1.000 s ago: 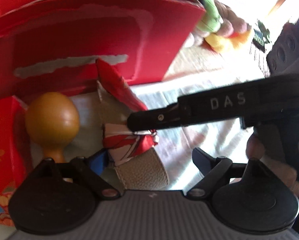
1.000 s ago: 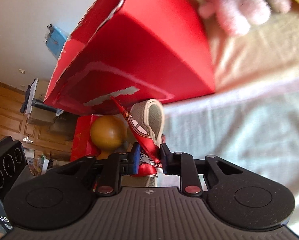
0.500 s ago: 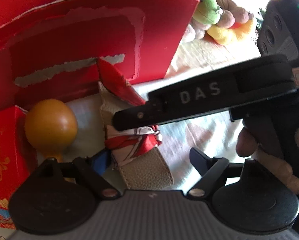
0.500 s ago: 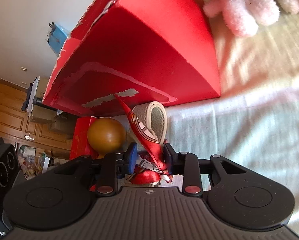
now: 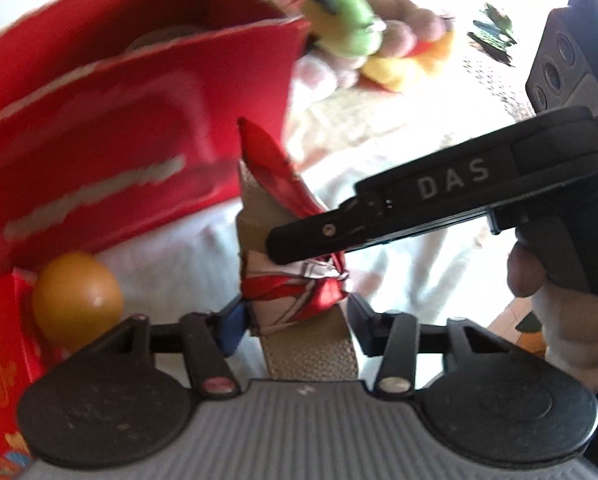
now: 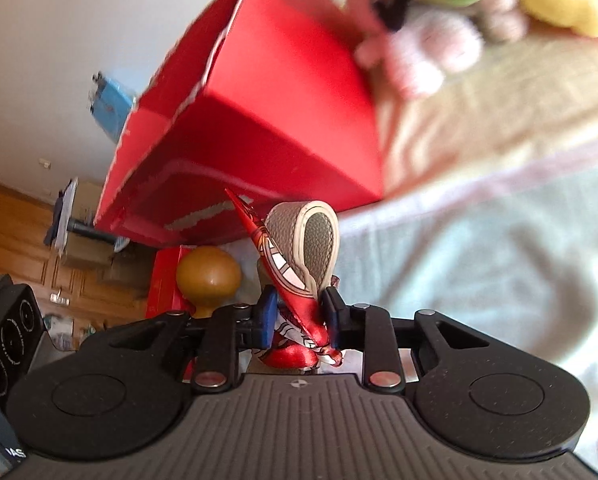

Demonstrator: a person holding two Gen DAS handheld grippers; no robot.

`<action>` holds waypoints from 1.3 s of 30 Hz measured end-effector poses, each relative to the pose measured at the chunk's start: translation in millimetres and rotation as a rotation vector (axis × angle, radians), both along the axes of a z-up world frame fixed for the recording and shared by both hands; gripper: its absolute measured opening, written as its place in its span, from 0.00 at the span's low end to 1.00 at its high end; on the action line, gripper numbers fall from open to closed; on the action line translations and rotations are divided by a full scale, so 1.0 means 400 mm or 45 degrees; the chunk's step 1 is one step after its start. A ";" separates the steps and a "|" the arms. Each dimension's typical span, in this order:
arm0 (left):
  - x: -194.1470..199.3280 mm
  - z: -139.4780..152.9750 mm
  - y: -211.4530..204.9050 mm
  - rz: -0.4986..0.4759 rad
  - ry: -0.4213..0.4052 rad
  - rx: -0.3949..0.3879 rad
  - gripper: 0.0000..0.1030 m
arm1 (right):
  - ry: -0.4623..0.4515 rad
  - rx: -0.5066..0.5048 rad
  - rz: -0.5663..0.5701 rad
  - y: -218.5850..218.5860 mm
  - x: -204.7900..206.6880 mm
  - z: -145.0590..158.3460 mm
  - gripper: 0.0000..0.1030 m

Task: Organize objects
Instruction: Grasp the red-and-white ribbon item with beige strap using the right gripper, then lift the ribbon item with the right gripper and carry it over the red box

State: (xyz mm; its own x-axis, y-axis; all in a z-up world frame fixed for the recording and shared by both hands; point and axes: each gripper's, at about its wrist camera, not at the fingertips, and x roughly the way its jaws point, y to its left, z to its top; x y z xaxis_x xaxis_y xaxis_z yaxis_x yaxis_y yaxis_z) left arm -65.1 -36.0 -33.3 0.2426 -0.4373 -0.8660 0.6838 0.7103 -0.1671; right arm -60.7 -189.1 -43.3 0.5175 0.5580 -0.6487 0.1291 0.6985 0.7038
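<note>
A beige strap with a red-and-white scarf knotted round it [image 5: 295,288] stands up between the two grippers; it also shows in the right wrist view [image 6: 299,264]. My right gripper [image 6: 299,316] is shut on the strap and scarf, and its black finger [image 5: 339,228] crosses the left wrist view. My left gripper [image 5: 295,320] has its jaws apart, one on each side of the strap, not pressing it. A big open red box [image 5: 131,128] stands just behind, and it is also in the right wrist view [image 6: 267,120].
A brown wooden ball on a stem [image 5: 77,296] and a small red patterned box [image 5: 3,344] sit at the left. Plush toys [image 5: 355,40] lie behind the red box on the pale bedsheet [image 6: 479,248]. Wooden cabinets [image 6: 15,240] stand beyond.
Both grippers and the strap have risen toward the red box's rim, so its open top shows now. The left jaws have closed in nearer the strap. The right stays shut on it.
</note>
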 end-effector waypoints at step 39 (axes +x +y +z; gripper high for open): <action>0.338 0.283 0.132 0.062 -0.327 -0.264 0.45 | -0.484 -0.213 -0.047 0.089 0.300 0.322 0.23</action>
